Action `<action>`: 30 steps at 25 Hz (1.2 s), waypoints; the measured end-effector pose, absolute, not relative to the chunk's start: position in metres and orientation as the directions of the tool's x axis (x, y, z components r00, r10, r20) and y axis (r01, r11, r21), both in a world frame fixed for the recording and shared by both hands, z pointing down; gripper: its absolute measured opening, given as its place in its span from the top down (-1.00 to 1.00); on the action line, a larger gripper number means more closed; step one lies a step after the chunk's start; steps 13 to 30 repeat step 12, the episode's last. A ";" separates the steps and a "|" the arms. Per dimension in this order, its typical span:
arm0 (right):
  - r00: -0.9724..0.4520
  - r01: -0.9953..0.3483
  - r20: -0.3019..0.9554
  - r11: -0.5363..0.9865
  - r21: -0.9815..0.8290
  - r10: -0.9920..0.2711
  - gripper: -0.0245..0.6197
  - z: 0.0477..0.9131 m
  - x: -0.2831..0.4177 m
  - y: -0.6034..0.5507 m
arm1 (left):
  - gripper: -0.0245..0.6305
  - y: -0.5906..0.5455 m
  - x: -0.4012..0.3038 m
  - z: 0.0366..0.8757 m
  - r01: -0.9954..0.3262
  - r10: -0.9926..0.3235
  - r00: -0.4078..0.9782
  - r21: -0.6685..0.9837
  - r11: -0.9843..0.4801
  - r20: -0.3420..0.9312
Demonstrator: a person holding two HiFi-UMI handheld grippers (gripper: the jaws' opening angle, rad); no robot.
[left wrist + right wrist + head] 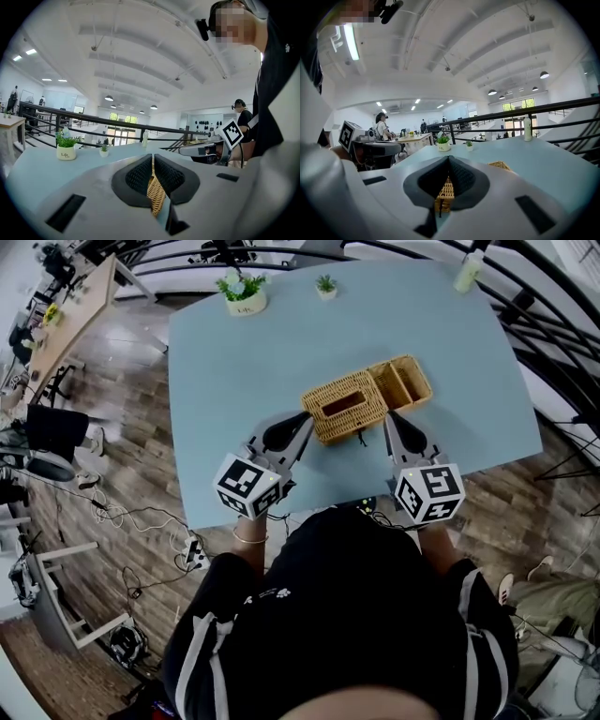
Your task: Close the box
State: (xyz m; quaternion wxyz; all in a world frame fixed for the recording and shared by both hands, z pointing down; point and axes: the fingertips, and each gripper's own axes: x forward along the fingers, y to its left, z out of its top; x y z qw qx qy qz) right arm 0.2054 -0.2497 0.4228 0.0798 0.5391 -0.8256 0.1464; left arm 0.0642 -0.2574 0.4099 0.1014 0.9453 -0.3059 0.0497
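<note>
My left gripper (307,421) is closed, tips together and empty, at the 8 o'clock corner of the wicker box (345,406). My right gripper (387,421) is closed too, at the box's 4 o'clock corner. The box lies mid-table (281,352), slotted top up, with an open wicker tray (405,381) just beside it at 2 o'clock.

The head view looks steeply down from above and behind the left gripper (307,420) and right gripper (387,420); each gripper view looks nearly level along its own jaws, close on the wicker box (349,405) ahead, which all three share.
</note>
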 end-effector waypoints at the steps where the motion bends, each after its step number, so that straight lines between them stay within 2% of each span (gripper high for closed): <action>1: -0.405 -0.914 0.291 0.375 -0.155 -0.867 0.92 0.423 0.206 -0.249 | 0.85 -0.257 0.064 0.410 -0.590 -0.570 0.807 0.162 -0.791 0.157; 30: -0.405 -0.914 0.296 0.373 -0.161 -0.865 0.92 0.426 0.211 -0.248 | 0.85 -0.261 0.066 0.412 -0.600 -0.580 0.799 0.167 -0.782 0.157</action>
